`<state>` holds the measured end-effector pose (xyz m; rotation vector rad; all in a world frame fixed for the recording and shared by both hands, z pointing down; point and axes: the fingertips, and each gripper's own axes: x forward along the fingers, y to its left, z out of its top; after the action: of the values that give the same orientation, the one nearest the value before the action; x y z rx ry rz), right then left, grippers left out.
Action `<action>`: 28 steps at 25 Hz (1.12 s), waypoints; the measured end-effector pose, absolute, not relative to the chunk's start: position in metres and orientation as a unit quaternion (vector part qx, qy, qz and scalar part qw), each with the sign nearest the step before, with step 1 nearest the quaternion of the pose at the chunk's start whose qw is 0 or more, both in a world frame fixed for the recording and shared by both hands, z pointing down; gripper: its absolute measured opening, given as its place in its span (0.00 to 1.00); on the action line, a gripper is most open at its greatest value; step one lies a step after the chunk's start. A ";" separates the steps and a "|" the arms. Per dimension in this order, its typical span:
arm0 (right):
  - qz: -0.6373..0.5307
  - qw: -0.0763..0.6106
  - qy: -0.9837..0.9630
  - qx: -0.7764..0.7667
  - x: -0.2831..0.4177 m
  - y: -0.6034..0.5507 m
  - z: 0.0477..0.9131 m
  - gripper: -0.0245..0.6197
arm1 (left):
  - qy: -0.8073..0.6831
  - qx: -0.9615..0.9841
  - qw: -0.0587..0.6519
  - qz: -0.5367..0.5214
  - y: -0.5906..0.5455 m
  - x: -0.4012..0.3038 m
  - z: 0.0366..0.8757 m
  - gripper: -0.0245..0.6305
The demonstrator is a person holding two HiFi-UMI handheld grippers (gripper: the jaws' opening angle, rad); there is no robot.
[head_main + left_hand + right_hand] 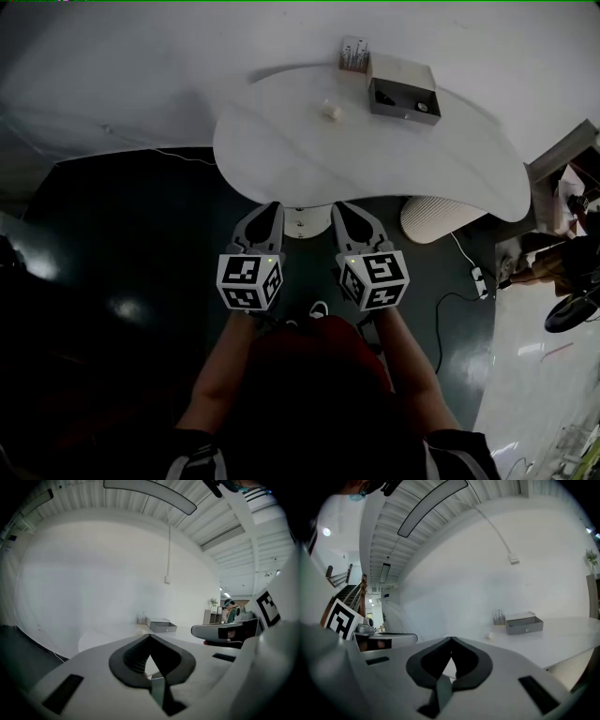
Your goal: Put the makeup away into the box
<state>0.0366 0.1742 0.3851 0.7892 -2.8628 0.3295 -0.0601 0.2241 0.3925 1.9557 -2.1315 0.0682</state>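
A grey open box (403, 97) stands at the far side of the white table (281, 150), with dark items inside it. Beside its left end is a small holder of slim makeup sticks (353, 53). A small white item (330, 111) lies alone on the table, left of the box. My left gripper (275, 206) and right gripper (339, 208) hover side by side at the table's near edge, both shut with nothing in them. The left gripper view shows the box (161, 626) far beyond the closed left gripper (150, 635). In the right gripper view the box (525, 624), holder (499, 618) and white item (488, 635) lie ahead of the closed right gripper (451, 640).
A white ribbed bin (436, 217) stands under the table's right part, with a cable and plug strip (478, 277) on the dark floor. The table's pedestal (298, 223) lies between the grippers. Another person (562, 262) is at the right edge.
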 end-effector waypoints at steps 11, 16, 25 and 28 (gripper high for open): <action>0.082 0.077 -0.962 0.249 0.042 0.145 0.384 0.06 | -0.738 0.664 0.115 0.026 0.201 -0.051 0.391 0.07; 0.079 0.081 -0.963 0.245 0.040 0.133 0.381 0.06 | -0.736 0.666 0.119 0.031 0.189 -0.049 0.391 0.07; 0.088 0.116 -0.955 0.258 0.034 0.102 0.406 0.06 | -0.723 0.675 0.139 0.048 0.155 -0.057 0.412 0.07; 0.087 0.123 -0.954 0.258 0.025 0.090 0.409 0.07 | -0.720 0.678 0.144 0.045 0.141 -0.066 0.414 0.07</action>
<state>0.0248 0.0901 0.4087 0.7517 -2.7842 0.2529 -0.0657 0.1407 0.4137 1.9527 -2.0744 0.1296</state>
